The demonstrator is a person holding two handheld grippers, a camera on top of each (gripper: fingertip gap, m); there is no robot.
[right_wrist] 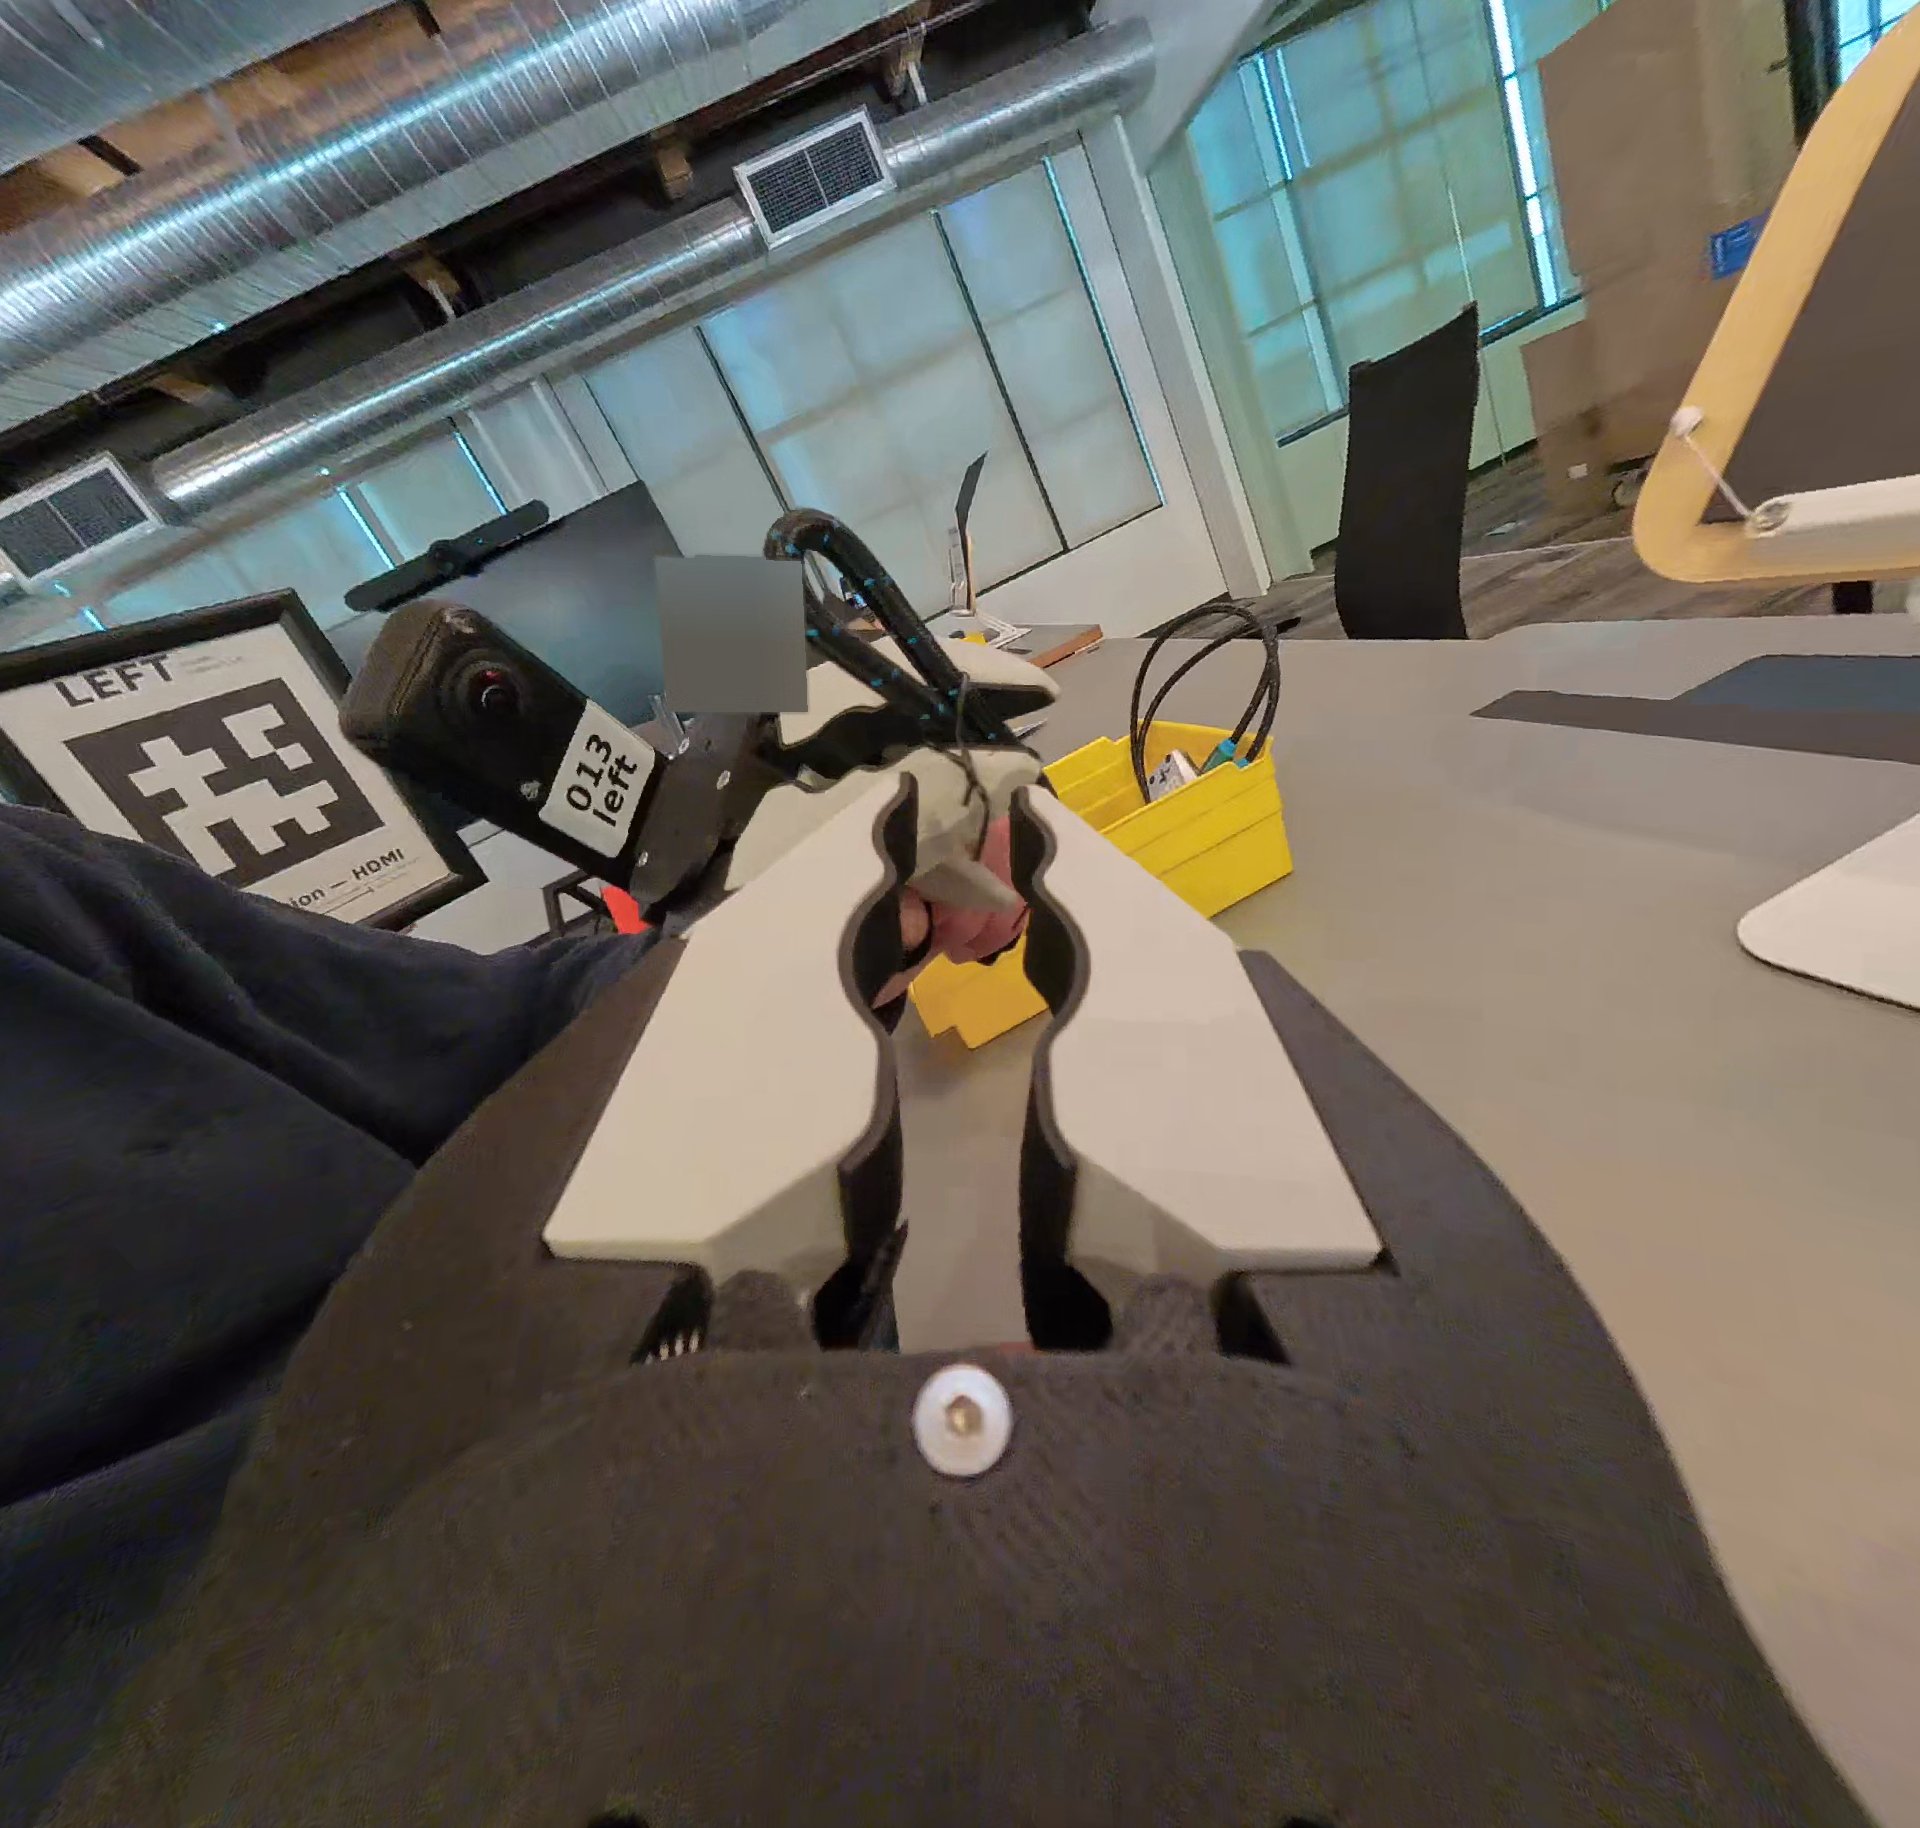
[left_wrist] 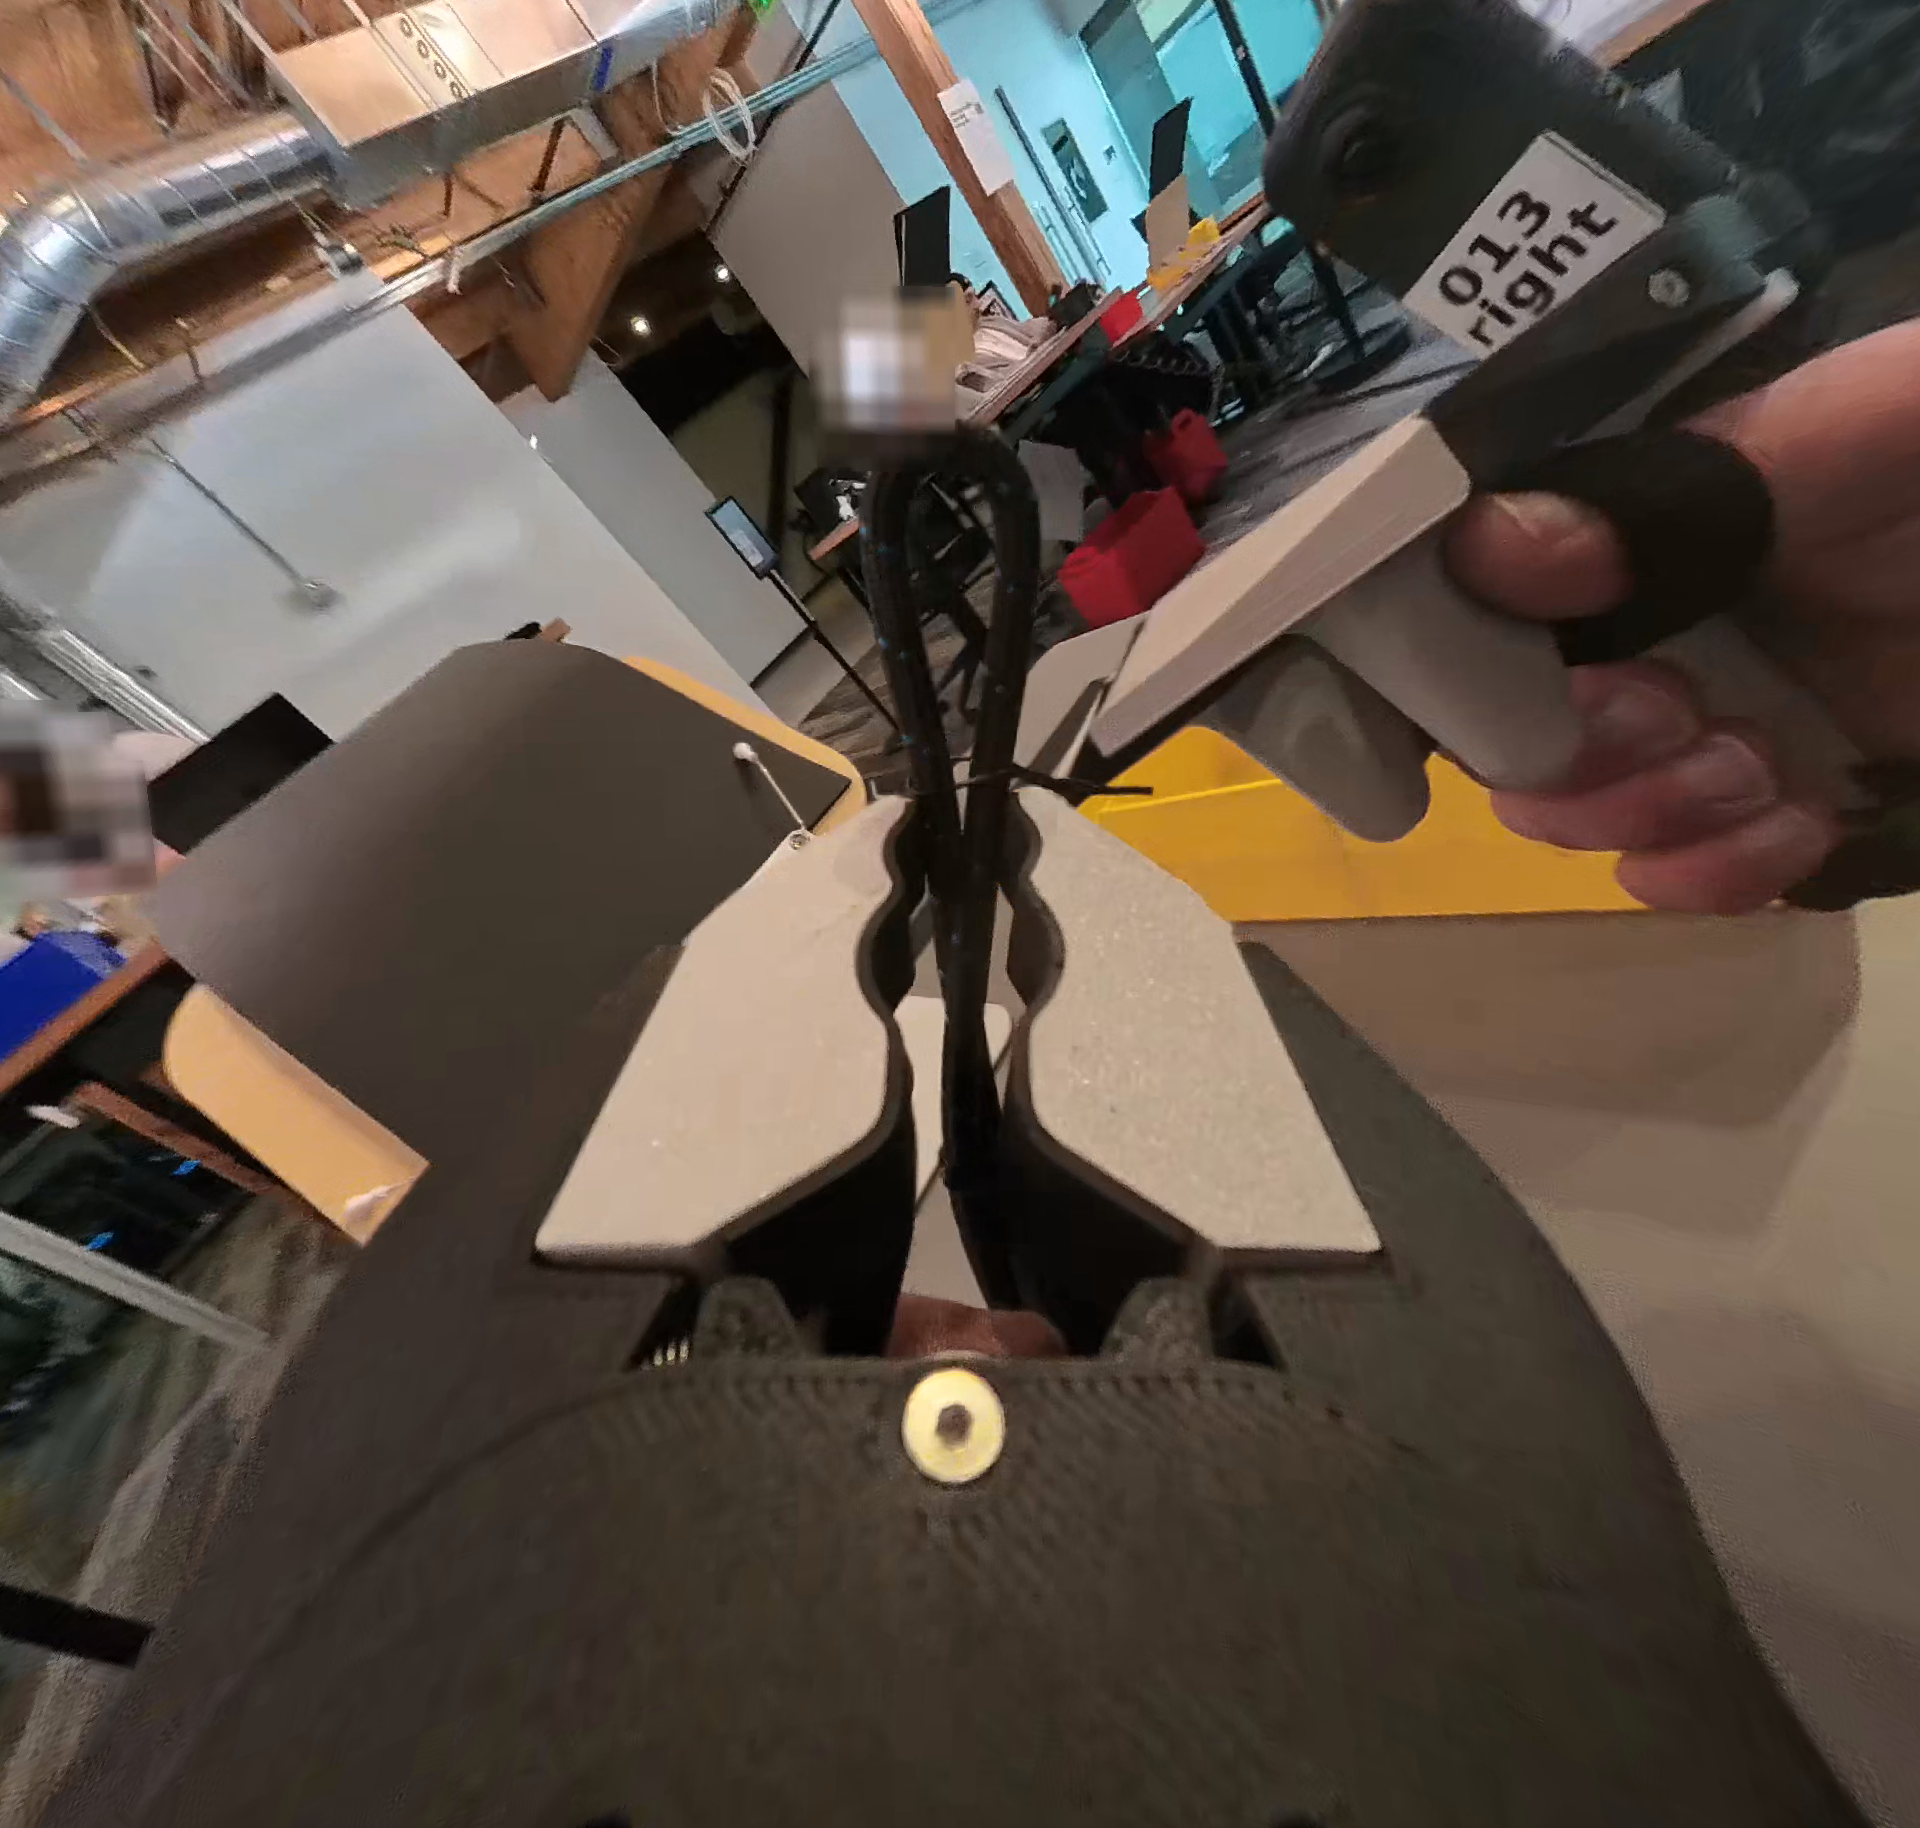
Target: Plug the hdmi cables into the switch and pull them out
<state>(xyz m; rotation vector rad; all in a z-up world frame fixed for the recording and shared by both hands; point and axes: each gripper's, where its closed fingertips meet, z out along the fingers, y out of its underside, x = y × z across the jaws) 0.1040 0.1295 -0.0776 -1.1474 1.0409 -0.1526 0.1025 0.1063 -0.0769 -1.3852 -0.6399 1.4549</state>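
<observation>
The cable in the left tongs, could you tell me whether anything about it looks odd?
Yes. The black cable is still folded into a bundle bound by a thin tie, and the left tongs grip the whole loop in the air. No plug shows, so it cannot go into a switch like this.

a black hdmi cable (left_wrist: 961,698) with tiny blue specks is folded into a long loop. a thin black zip tie (left_wrist: 1029,789) binds the strands together. the loop stands up in the air, pinched between the fingers (left_wrist: 769,1030) of the left gripper (left_wrist: 961,843). a second black hdmi cable (right_wrist: 1205,682) sits far off in a yellow bin (right_wrist: 1195,822) on the grey counter (right_wrist: 1507,947), its loops sticking up above the rim.
</observation>
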